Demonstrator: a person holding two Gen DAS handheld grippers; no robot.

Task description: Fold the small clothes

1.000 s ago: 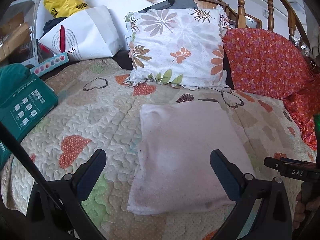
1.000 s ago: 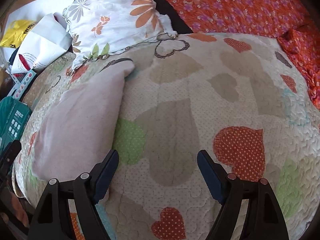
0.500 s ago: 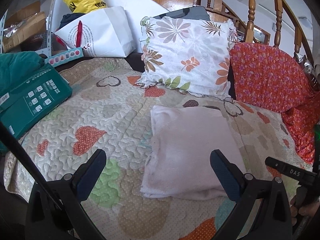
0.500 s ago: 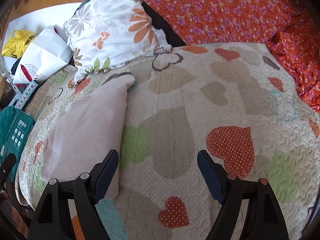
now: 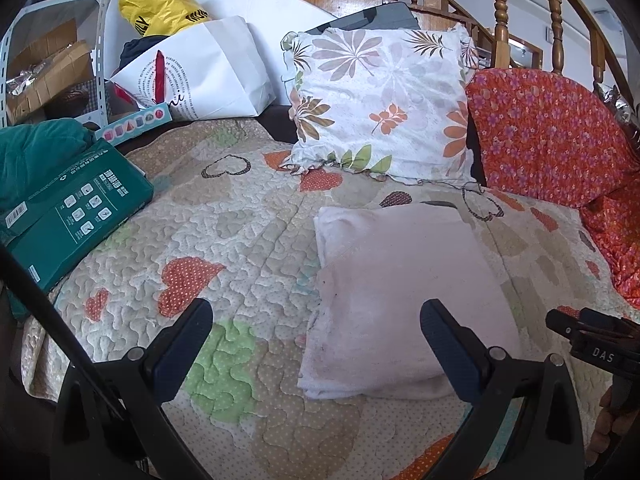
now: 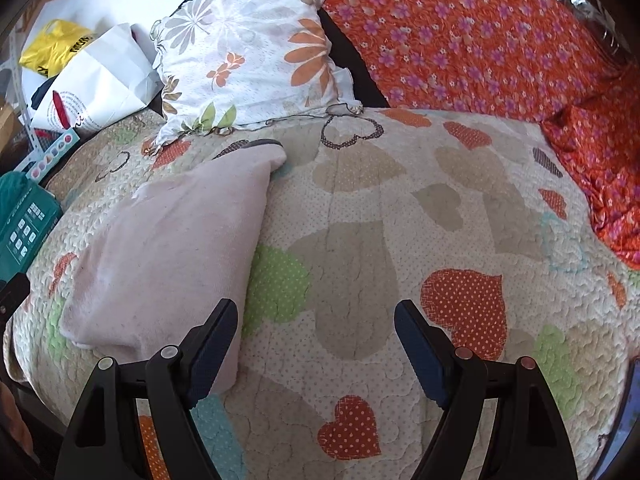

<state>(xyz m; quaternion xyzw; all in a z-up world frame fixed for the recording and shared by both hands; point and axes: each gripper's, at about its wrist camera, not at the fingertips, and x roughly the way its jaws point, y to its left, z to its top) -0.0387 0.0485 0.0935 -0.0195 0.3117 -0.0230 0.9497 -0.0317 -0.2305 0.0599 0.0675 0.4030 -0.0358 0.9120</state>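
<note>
Now my left claw [image 5: 316, 334] hangs wide open and empty above the near edge of the pink cloth [image 5: 400, 292], and my right claw [image 6: 316, 332] is just as wide and empty over bare quilt [image 6: 400, 208], with the cloth lying to its left. The cloth rests flat on the quilt in a neat layered rectangle, stacked edges showing at its near end, so I judge this piece is folded and neither claw has a hold on it. Next, I think, comes either one more fold, which would need both claws pinching the near corners, or setting it aside and finding another garment; I see none lying loose. Beyond the cloth's far edge sits the floral pillow [image 5: 380, 104], close enough to crowd any far-going fold. An orange flowered cover [image 6: 500, 40] lies far right, a green box [image 5: 76, 212] at the left, and a white paper bag [image 5: 208, 68] far left.
</note>
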